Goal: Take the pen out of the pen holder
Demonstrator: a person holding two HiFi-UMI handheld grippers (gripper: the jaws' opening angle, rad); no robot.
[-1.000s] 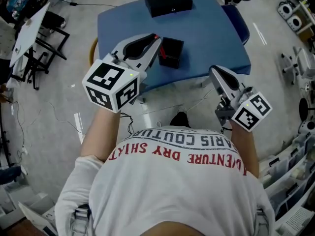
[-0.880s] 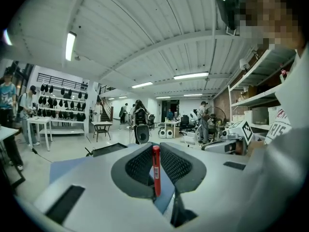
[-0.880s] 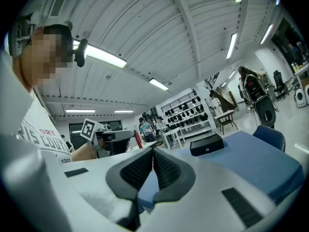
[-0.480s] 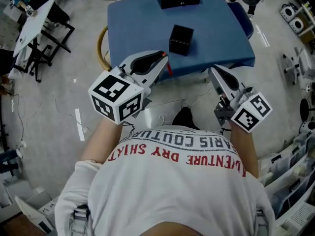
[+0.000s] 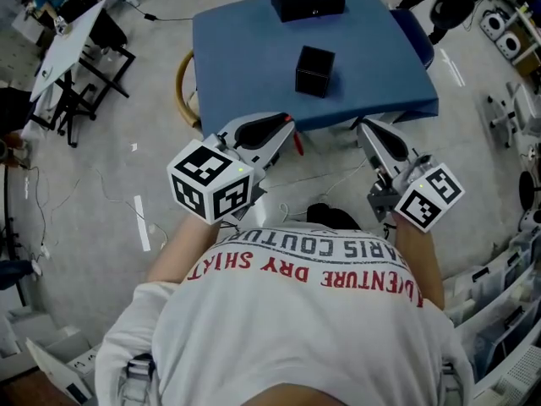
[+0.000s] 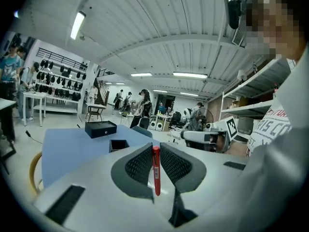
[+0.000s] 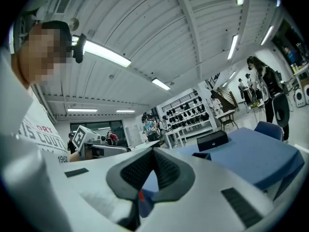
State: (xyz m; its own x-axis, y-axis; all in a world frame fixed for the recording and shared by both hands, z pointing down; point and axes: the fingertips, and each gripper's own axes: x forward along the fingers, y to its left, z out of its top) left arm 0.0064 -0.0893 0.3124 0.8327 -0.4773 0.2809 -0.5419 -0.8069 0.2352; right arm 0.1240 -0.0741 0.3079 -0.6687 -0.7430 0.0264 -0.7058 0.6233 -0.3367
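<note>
Nearest to me is my own white shirt point(image 5: 296, 311), and just ahead of it I hold both tools out over the pale floor point(image 5: 101, 184), short of the table's near edge. My left gripper point(image 5: 286, 130) has its jaws pinching the red pen point(image 6: 156, 170), which stands upright between the ribbed pads; in the head view its end pokes out beside the jaw tips point(image 5: 297, 144). The pen is out of the pen holder and off the table. My right gripper point(image 5: 366, 128) is well apart from the left one, its jaws pressed together with nothing between them point(image 7: 153, 152).

Beyond them lies the blue table point(image 5: 245, 57), its top flat and plain. The pen holder point(image 5: 314, 71), a small black open-topped box, stands near the middle of it, and a flat black case point(image 5: 307, 0) sits at the far end. A yellow hoop point(image 5: 181, 91) leans by the table's left side.

Thin cables trail over the floor, and a white desk point(image 5: 63, 45) on a black frame stands off to the left. Farther back the gripper views show a wall rack hung with dark gear point(image 6: 60, 69), people standing about point(image 6: 143, 105), shelving at one side, and a ribbed white ceiling with strip lights point(image 6: 77, 24).
</note>
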